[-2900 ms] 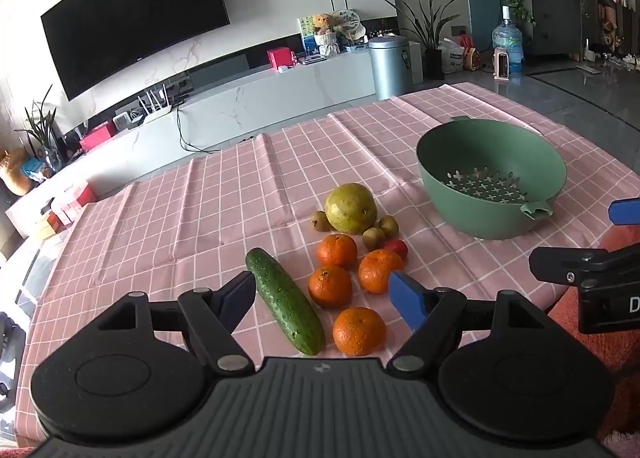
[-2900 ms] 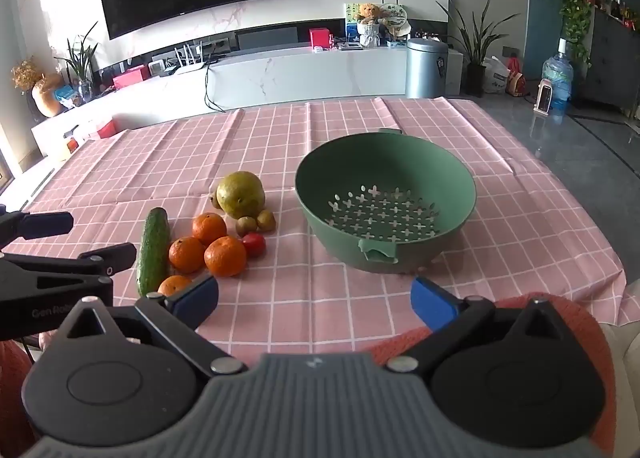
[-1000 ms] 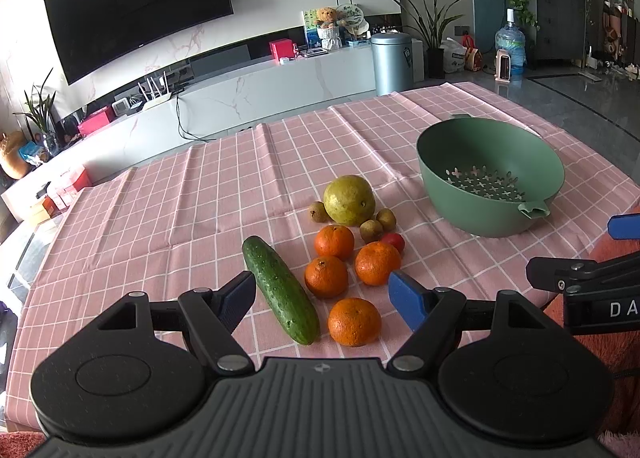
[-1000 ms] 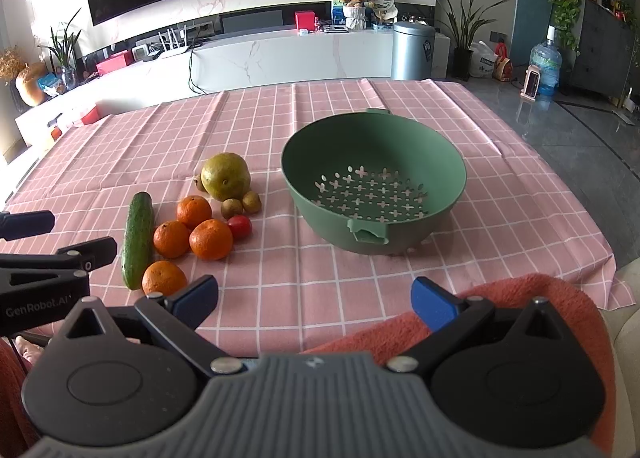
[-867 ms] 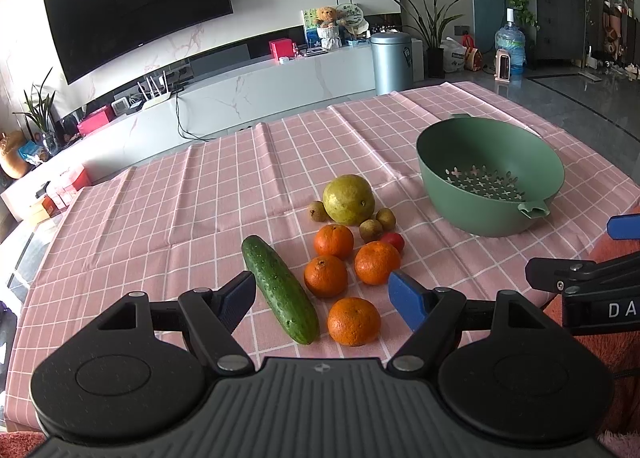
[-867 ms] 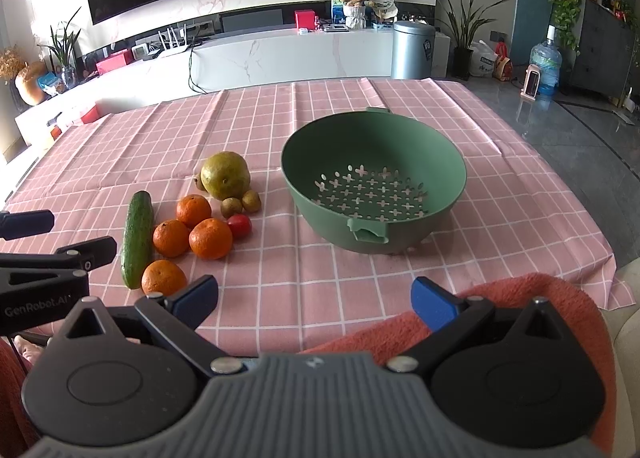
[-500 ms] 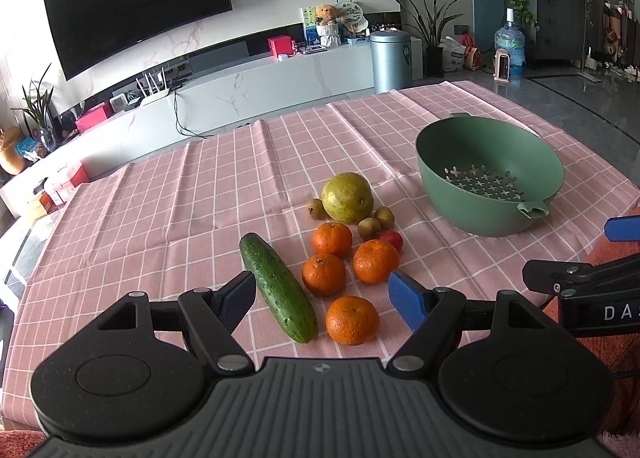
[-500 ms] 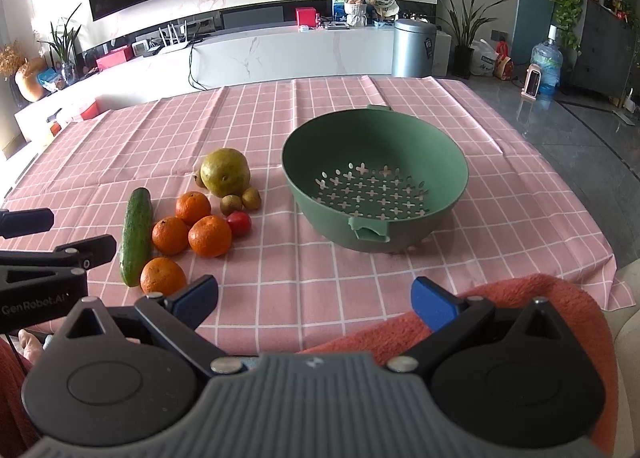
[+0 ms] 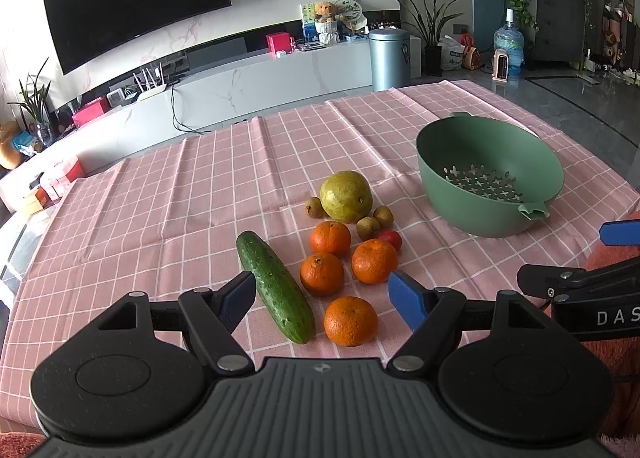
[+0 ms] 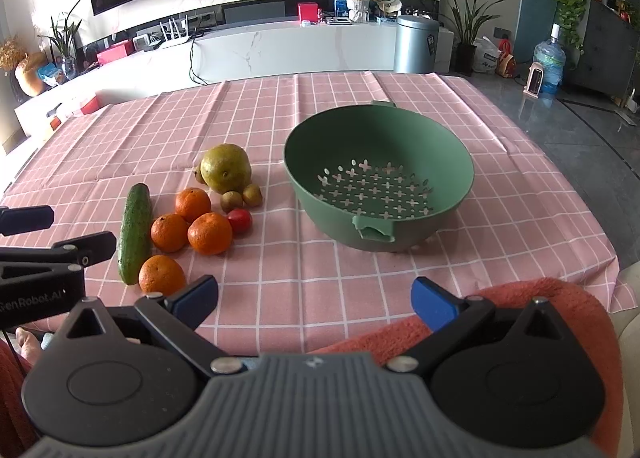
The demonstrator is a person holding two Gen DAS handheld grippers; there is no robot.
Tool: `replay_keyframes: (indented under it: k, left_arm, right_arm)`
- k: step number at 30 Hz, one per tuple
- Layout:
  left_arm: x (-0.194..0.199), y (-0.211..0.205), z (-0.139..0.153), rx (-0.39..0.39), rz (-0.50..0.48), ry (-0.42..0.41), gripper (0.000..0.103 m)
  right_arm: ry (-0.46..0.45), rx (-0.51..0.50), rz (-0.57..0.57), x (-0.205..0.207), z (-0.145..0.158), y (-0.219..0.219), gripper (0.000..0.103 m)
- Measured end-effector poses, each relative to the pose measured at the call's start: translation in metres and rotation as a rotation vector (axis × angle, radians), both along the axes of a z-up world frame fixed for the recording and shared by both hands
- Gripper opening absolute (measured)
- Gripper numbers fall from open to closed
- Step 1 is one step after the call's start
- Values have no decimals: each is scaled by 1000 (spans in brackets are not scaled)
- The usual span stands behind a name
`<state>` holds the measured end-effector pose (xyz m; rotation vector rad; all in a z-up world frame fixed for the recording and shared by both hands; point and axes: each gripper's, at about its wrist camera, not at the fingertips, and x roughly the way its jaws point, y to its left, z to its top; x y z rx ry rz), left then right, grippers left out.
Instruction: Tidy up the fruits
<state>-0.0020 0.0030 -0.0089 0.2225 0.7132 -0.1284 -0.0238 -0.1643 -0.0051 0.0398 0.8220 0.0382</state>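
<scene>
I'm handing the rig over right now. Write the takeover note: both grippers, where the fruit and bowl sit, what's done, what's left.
Left gripper: open, empty, above the near end of the fruit pile.
Right gripper: open, empty, over bare tablecloth in front of the green bowl.
On the cloth left of the bowl: four oranges, a cucumber, a large yellow-green fruit, three small brown fruits, one small red fruit.
Done: nothing; the bowl is empty.
Left: probably move the fruit into the bowl; the nearest orange looks like the easiest first pick.
</scene>
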Motion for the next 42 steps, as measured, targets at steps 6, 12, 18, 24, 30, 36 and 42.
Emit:
replay_keyframes:
  k: [6,12,18,24,30,36,42]
  left_arm:
    - [4,2,-2,-6,2,11,89]
    - [13,6,-2,-19,3,43,89]
    - [35,16,1,-59,25,82,83]
    - [63,30,-2,-103,55,157,73]
    - [96,54,-16,-210,139,249,45]
    - [122,79,-36,-304,242,321,41]
    - [143,89,-52,-346,294,357,42]
  right_arm:
    - [2,0,0,1,-1,1,98]
    - [-20,19,13,3,-2,0,98]
    - [-83,63,44,16,0,5,98]
    - [-91,90,93,39,-2,18,83]
    - [-75,116,153,66,-12,35,60]
    - [-50,153,199,93,-27,52,44]
    - [-39,153,225,127,-34,65,43]
